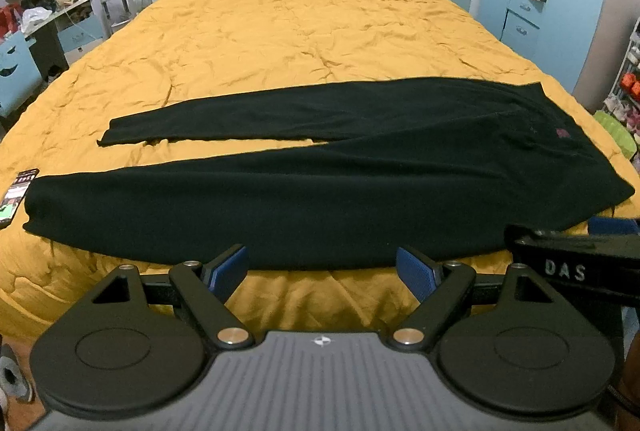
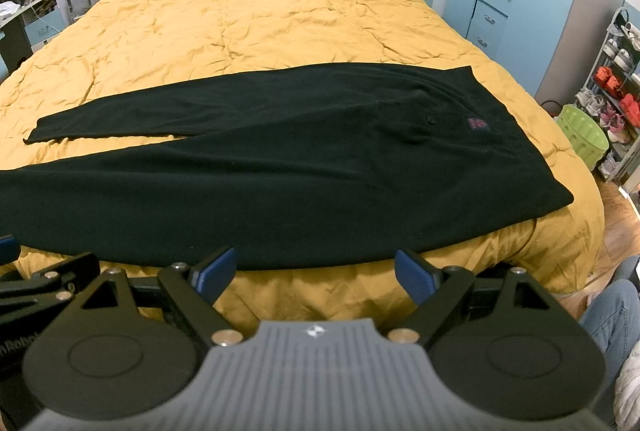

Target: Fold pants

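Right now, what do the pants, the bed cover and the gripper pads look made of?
Pants: black, matte, soft knit or fleece-like cloth; no sheen, lying limp and flat.
Cover: mustard, thin woven fabric over padding, likely; faint sheen, many fine creases, quilted puffs.
Pads: blue, matte, probably rubber or foam, on black hard-plastic fingers.

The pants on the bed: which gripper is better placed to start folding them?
Probably both. The left gripper sits nearer the cuffs of the pants, the right gripper nearer the waistband. Both are open, touching nothing.
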A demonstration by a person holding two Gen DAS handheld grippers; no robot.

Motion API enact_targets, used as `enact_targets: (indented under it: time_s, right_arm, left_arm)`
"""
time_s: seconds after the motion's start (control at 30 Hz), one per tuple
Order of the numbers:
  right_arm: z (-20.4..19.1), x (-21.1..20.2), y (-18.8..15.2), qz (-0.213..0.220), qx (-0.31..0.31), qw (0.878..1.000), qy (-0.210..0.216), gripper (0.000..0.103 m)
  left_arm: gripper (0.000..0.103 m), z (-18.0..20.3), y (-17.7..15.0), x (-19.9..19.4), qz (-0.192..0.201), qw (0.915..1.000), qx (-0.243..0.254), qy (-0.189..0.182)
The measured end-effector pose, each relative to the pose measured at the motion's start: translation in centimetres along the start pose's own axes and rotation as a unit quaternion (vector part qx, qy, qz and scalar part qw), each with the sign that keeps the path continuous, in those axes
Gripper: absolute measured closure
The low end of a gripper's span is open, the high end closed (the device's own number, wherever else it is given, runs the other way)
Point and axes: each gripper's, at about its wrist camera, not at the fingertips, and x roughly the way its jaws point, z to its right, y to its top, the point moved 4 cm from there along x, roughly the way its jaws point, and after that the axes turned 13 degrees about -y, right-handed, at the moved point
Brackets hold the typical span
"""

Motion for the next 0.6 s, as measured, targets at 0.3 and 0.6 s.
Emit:
enact_targets:
  time_s: [0.3, 0.6]
  right_arm:
    - [4.0, 3.6, 1.5, 0.038, 0.037, 0.999, -0.012, 0.020]
    - [12.5, 9.0, 0.5, 0.128, 0.080, 0.987, -0.046, 0.020]
  left_arm:
    - [0.007, -6.9, -0.1, 1.5, 0.008, 0.9977, -0.063, 0.021]
    - [0.011, -19.3, -2.0, 0.7, 0.035, 0.9808, -0.173, 0.083]
